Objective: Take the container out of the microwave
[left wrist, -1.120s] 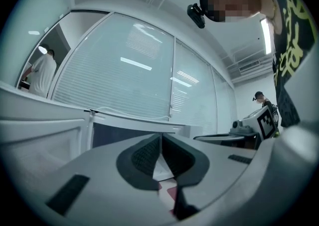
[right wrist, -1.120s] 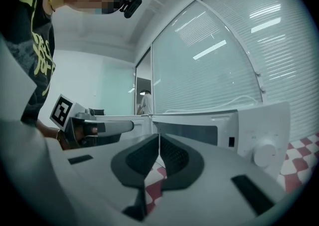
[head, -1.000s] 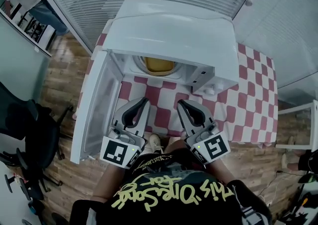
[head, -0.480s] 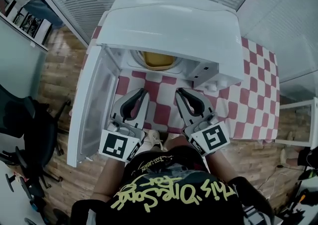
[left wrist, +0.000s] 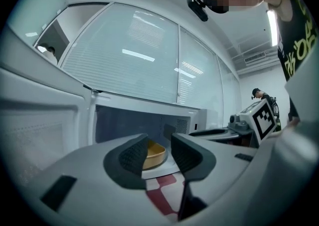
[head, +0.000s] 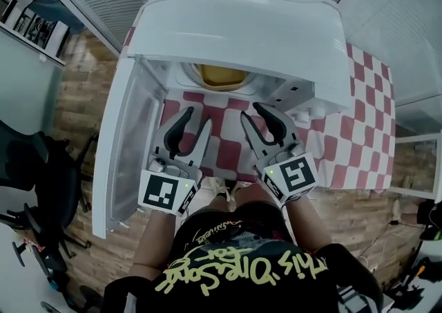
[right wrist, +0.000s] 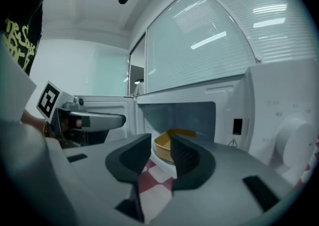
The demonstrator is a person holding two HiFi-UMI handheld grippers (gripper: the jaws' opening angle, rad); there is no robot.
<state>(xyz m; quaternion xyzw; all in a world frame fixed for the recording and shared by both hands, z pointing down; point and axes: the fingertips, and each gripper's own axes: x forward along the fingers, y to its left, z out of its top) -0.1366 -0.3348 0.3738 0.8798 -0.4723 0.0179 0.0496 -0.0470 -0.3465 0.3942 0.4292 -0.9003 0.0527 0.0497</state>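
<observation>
**Jaws just opened at microwave mouth, container not yet reached**

Left gripper (head: 199,117): jaws shut a second ago, just opening, now parted about halfway, nothing between the pads.
Right gripper (head: 250,110): same change, parted a little less, also empty.
Both over the checked tabletop (head: 359,132), just in front of the microwave (head: 235,28). Nearer its mouth than a second ago, pointing roughly level into it.
Door (head: 128,146): swung wide open on the left side.
Container (head: 219,75): yellow, shallow, inside the cavity near the front, apart from both grippers. Lines up with the gap between the jaws in each gripper view, but lies beyond them.

Reads as a switch from approach to pre-grasp, with the jaws opened ahead of contact. Removal itself not yet begun.
Next, by judgement: reach in from both sides and close on the rim.
Risks: low cavity roof over the grippers; thin rim, possible slip on lifting.
</observation>
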